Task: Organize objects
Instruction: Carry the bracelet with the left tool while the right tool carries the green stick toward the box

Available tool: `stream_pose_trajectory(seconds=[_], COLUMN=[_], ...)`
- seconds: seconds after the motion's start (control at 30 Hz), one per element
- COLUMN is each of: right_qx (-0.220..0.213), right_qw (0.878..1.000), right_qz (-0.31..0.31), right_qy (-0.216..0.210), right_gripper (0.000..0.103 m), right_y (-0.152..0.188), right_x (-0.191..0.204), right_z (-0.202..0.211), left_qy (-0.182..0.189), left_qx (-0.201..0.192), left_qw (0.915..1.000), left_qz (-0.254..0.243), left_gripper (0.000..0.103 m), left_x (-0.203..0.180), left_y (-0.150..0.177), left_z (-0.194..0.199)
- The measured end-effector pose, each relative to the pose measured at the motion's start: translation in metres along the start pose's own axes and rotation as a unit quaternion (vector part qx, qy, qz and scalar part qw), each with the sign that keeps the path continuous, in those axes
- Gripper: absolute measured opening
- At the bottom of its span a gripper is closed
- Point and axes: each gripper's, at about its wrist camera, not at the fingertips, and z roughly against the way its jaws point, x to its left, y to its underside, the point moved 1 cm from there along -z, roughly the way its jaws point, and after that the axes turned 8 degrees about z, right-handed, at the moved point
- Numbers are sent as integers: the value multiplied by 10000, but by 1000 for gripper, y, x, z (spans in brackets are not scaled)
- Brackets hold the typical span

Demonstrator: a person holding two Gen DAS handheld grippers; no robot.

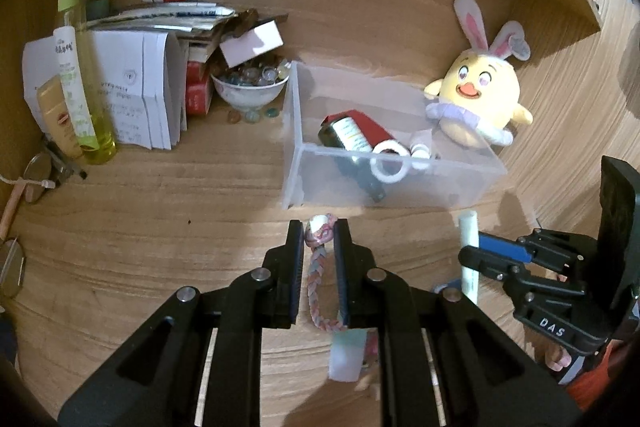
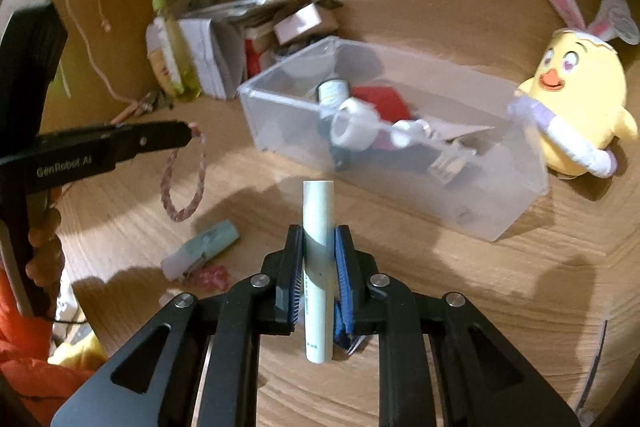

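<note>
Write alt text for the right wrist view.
The right gripper is shut on an upright white tube above a wooden desk. Ahead sits a clear bin of small items, with a yellow chick plush to its right. At left, the left gripper holds a dangling braided loop.

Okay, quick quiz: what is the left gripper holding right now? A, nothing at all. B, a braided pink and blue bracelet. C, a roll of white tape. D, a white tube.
B: the left gripper is shut on the braided bracelet, which dangles from its tips, while the white tube sits in the right gripper.
</note>
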Motion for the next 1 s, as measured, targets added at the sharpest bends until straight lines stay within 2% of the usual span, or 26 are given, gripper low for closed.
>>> stream_pose_trajectory(seconds=[0.63,1.0], right_qx=[-910,-1389], right_qw=[9940,9865], right_qz=[-495,-591], right_qy=[357,642], right_gripper=[14,14], right_y=[-28,-50], right_x=[-42,-61], right_z=[46,71], left_qy=[282,248], left_qx=[-399,-444], left_qw=[9988,9987], left_qz=[22,-77], left_gripper=[14,14], left_x=[-25,-40], left_y=[-35,-60], left_z=[6,-5])
